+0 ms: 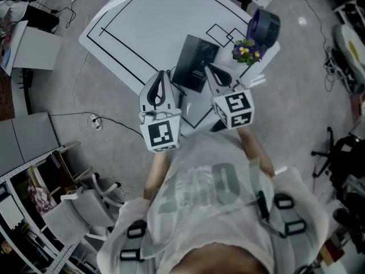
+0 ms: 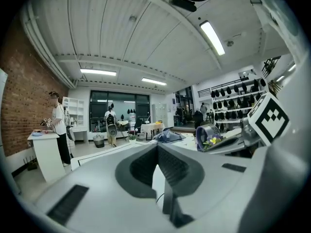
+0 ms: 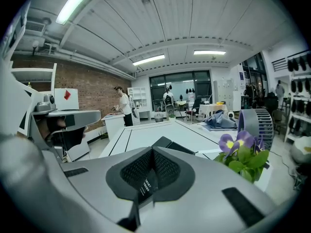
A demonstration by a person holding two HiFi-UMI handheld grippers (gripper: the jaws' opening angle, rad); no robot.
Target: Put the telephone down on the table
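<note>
While both grippers are hovering over its near edge, the white table (image 1: 154,21) is filling the upper middle of the head view. The black telephone (image 1: 195,61) is lying flat on it, centre frame, between the left gripper (image 1: 162,76) and the right gripper (image 1: 209,68) — both are keeping their jaws pressed together, gripping nothing. A purple fan (image 1: 263,26) and flowers (image 1: 246,50) are sitting upper right.

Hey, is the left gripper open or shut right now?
Shut. In its own view, the grey left gripper shows its two jaws meeting at the tips, with nothing between them.
</note>
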